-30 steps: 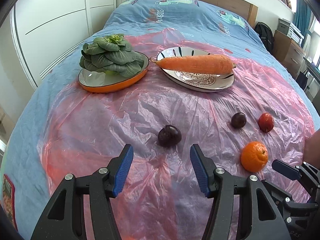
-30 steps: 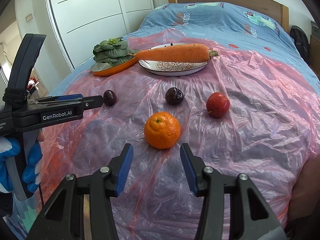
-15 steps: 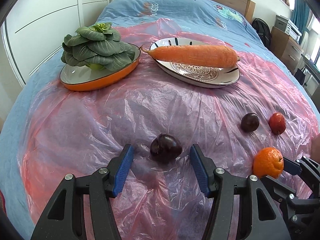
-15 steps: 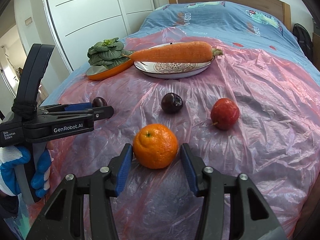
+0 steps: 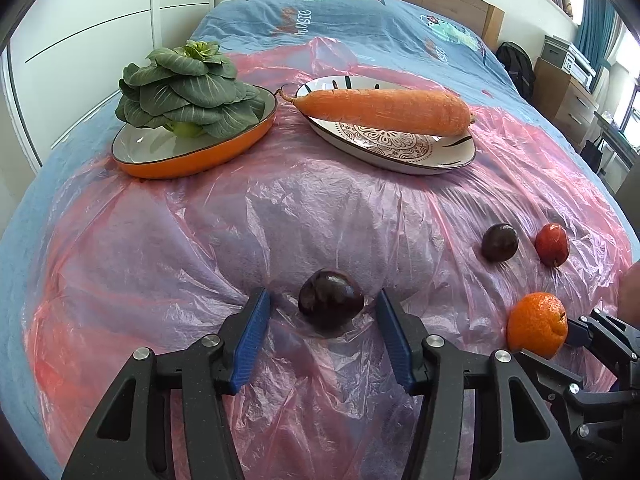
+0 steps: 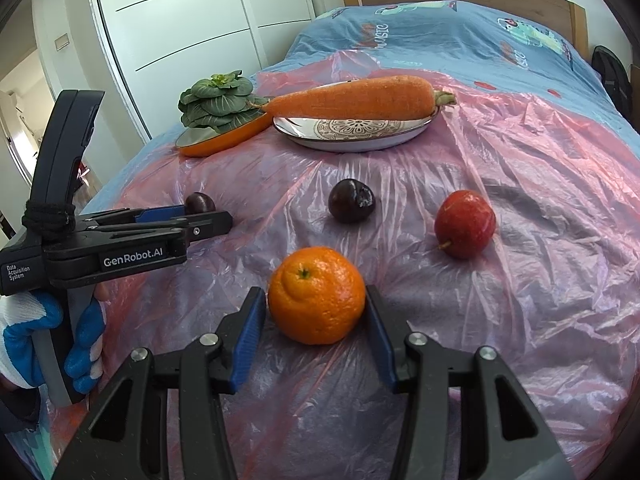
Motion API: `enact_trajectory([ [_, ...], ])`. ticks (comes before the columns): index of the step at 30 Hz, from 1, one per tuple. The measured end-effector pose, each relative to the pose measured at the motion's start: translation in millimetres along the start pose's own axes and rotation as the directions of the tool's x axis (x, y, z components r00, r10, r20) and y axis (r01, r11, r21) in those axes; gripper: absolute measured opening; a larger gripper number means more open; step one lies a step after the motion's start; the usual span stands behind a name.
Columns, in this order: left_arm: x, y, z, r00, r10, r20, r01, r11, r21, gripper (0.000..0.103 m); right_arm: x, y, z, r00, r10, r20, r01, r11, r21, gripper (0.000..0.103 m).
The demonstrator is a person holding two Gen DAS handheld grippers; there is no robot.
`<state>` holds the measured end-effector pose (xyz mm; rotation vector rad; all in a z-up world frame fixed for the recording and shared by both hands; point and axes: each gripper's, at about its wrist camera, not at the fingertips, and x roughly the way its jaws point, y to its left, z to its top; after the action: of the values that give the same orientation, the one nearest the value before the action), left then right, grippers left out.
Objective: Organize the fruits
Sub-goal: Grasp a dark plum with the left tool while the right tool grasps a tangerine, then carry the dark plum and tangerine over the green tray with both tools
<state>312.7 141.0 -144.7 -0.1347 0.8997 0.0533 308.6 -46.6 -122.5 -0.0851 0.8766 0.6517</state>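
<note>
We have lowered both grippers since a second ago: left gripper (image 5: 322, 320) jaws, just narrowing, flank a plum (image 5: 331, 304) untouched; right gripper (image 6: 316, 316) straddles the orange (image 6: 317, 295) on the plastic sheet (image 6: 520, 208), grip unclear.

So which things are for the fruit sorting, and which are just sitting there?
For the job: orange, near plum, far plum, red fruit, both plates.
Just lying about: carrot, leafy greens, plastic sheet, backpack.
</note>
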Motion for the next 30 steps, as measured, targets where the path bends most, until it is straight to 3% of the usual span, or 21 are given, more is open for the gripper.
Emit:
enact_trajectory([
  [7,-1.9,4.0,-0.4,1.000,-0.015,0.011,0.015,1.000,0.004,0.025,-0.3,-0.1,-1.6,1.000,-0.004,0.004,0.004,1.000,-0.004,0.040],
  [11,-3.5,1.8,-0.5,1.000,-0.012,0.014,0.011,1.000,0.016,0.025,-1.2,-0.6,-1.6,1.000,-0.010,0.004,0.010,1.000,-0.001,0.033],
  [21,-19.0,6.5,2.0,1.000,-0.016,0.023,0.016,1.000,0.005,0.025,-10.1,4.3,3.6,1.000,-0.025,-0.005,0.025,1.000,-0.015,0.031],
  [30,-56.0,11.8,6.1,0.998,-0.033,0.062,0.034,0.999,-0.015,0.025,-39.7,16.2,12.7,0.999,-0.042,0.011,0.042,0.999,-0.026,0.032],
])
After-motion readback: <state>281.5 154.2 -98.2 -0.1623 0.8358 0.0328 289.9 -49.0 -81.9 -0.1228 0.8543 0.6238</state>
